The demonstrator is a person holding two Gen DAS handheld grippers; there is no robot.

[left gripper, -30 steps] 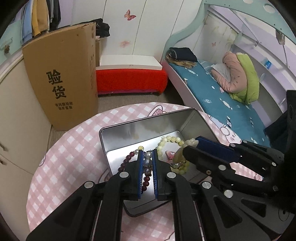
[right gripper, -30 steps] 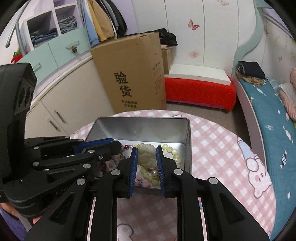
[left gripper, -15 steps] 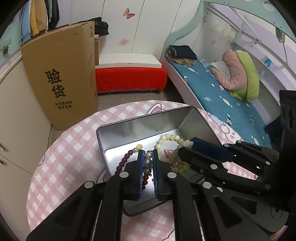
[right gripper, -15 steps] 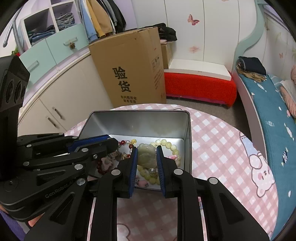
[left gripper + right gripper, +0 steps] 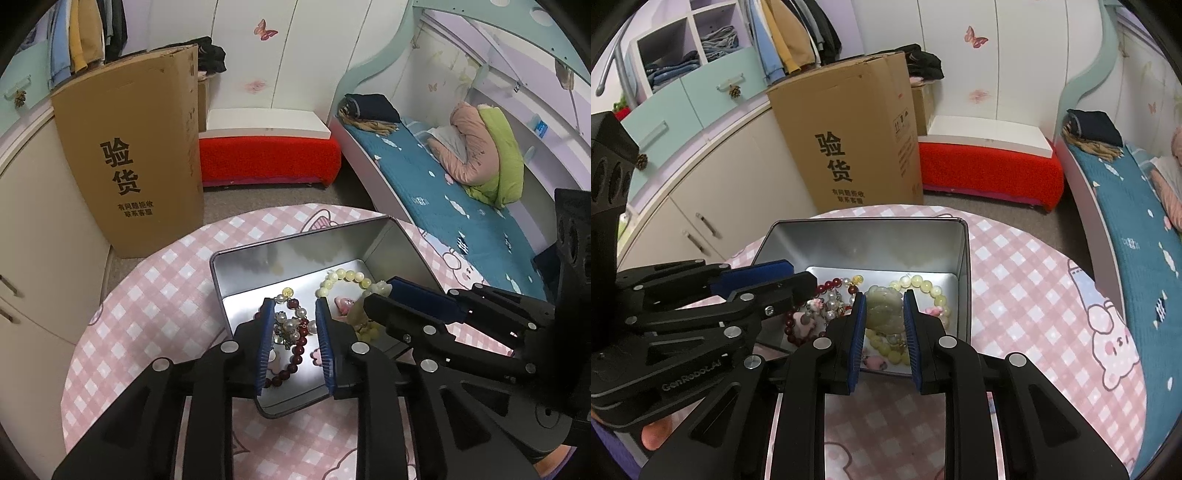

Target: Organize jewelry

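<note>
**Both hand-held grippers parted over the jewelry tin**

Left hand-held gripper (image 5: 294, 314): spread open above the near-left part of the metal tin (image 5: 258, 266), blue pads on either side of a tangle of pearl beads (image 5: 291, 325) and a dark red bead bracelet (image 5: 295, 349), not clamped on them. Right hand-held gripper (image 5: 885, 306): also open, pads flanking a pale green carved jade pendant (image 5: 884, 308) with a narrow gap visible on each side; whether a pad touches the stone, impossible to tell.

Inside the tin, all on the floor of the box: a yellow-green bead bracelet (image 5: 919, 284) toward the far right, the red bracelet and pearls toward the left, small pink charms (image 5: 805, 321) scattered among them. Tin open-topped, sitting on the round bench (image 5: 1034, 277) with its pink checked, cartoon-printed cover.

Beyond the bench: a tall cardboard box (image 5: 849, 147) with printed Chinese characters at far left, a red-draped low seat (image 5: 986, 173) behind, a bed with a teal sheet (image 5: 424, 192) along the right, carrying a pink and green bundle of bedding (image 5: 484, 155).
</note>
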